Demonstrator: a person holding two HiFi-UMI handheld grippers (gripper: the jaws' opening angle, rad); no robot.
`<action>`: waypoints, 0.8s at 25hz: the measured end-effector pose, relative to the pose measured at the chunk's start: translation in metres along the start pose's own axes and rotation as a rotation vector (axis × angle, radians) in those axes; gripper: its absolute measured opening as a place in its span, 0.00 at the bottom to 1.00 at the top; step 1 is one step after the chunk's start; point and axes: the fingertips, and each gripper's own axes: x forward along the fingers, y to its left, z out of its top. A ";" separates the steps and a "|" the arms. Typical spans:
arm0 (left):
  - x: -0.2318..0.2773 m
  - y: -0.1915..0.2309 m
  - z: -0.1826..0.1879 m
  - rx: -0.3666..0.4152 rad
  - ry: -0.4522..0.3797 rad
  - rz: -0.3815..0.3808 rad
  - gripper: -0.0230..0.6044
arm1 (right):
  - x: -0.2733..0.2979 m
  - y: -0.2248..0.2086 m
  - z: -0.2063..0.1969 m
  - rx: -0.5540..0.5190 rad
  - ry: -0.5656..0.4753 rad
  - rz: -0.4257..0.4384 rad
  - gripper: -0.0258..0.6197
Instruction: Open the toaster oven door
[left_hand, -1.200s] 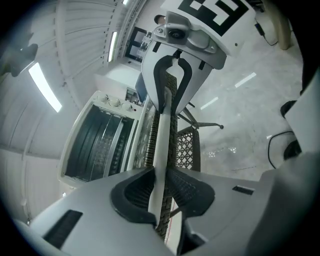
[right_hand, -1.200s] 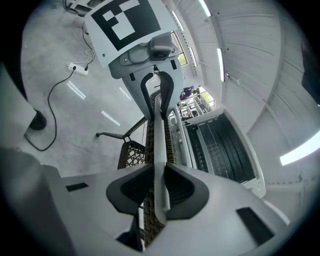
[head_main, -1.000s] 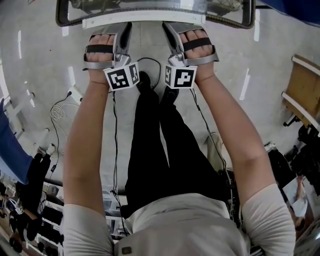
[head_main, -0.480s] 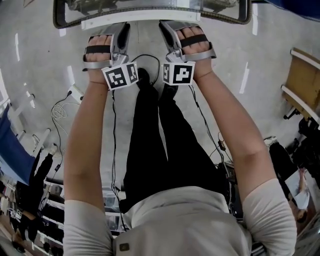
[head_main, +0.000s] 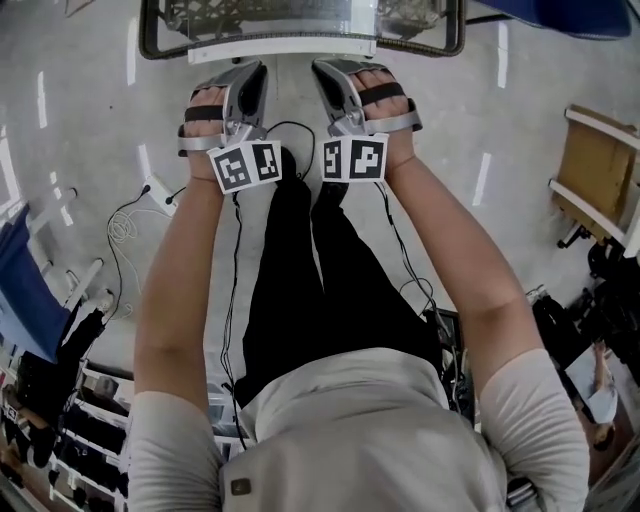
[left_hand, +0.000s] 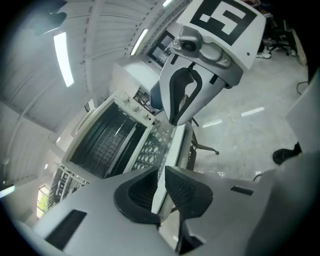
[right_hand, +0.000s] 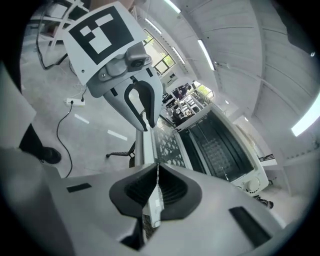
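The toaster oven (right_hand: 252, 181) door (right_hand: 170, 146) was already folded down flat, and the rack (right_hand: 217, 150) inside was in plain sight. So the opening looked done, or very nearly done. Both tools were side by side at the white handle (right_hand: 146, 145) on the door's front edge. The right gripper (right_hand: 157, 174) was squeezing in and pinched the handle between its pads. The left gripper (left_hand: 161, 176) was squeezing in too, with the same handle between its jaws. All that seemed left was to let go and pull both grippers back.
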 end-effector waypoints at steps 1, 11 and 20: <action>-0.010 0.008 0.006 -0.023 -0.001 0.002 0.13 | -0.010 -0.007 0.007 0.020 -0.004 0.000 0.08; -0.098 0.114 0.079 -0.292 -0.055 0.046 0.06 | -0.100 -0.114 0.077 0.275 -0.079 0.011 0.07; -0.187 0.180 0.161 -0.618 -0.180 0.090 0.06 | -0.194 -0.188 0.115 0.499 -0.147 0.012 0.07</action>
